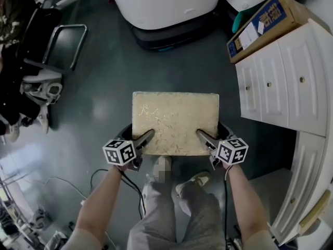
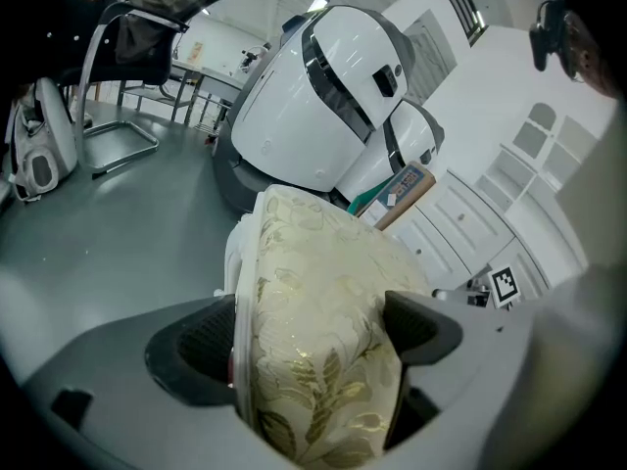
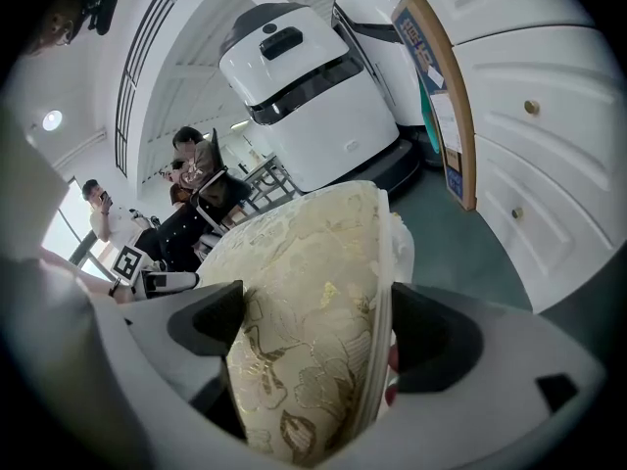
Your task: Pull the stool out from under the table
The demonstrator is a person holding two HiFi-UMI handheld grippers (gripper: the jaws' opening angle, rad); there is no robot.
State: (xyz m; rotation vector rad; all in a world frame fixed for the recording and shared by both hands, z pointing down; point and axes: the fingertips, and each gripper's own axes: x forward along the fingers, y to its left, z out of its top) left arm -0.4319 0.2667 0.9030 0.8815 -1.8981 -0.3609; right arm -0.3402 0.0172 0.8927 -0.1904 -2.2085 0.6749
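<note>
Stool (image 1: 174, 121) sits on open floor at centre, cabinet (image 1: 281, 77) at 3 o'clock. Left gripper (image 1: 144, 139) pinches its 7 o'clock corner, right gripper (image 1: 204, 138) its 5 o'clock corner. I'd pull evenly toward 6, level, no twist. Rectangular padded seat, cream fabric with gold leaf pattern, white hard rim; padding likely squashes.

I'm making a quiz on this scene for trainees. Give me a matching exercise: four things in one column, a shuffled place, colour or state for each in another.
1. stool
2. cardboard box
3. white cabinet
4. white machine

A. top of the head view
B. clamped by the left hand-held gripper and the right hand-held gripper
C. brown with a blue face
D. right side of the head view

Pairs: 1-B, 2-C, 3-D, 4-A.
</note>
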